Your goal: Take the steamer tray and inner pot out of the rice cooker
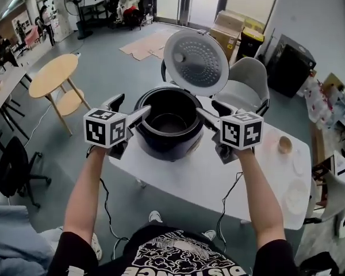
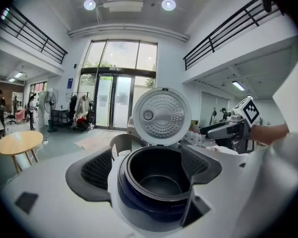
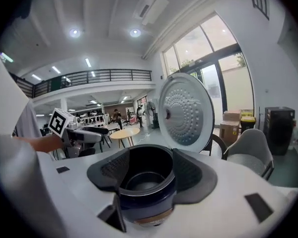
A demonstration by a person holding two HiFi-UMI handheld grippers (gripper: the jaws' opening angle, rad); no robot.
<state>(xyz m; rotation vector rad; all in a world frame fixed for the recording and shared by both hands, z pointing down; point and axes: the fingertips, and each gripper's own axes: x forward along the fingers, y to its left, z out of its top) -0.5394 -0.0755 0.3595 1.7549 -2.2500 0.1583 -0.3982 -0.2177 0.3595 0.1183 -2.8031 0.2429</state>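
As its lid stands open, rice cooker holds inner pot.

Seen from above, a dark rice cooker stands on a white counter, its lid raised upright at the far side and the empty inner pot seated inside. The left gripper and right gripper, each with a marker cube and held on an outstretched bare forearm, flank the cooker with jaws apart, their nearer fingertips just beside its rim. A small bowl sits at the counter's right; a round wooden table and a grey chair stand beyond.
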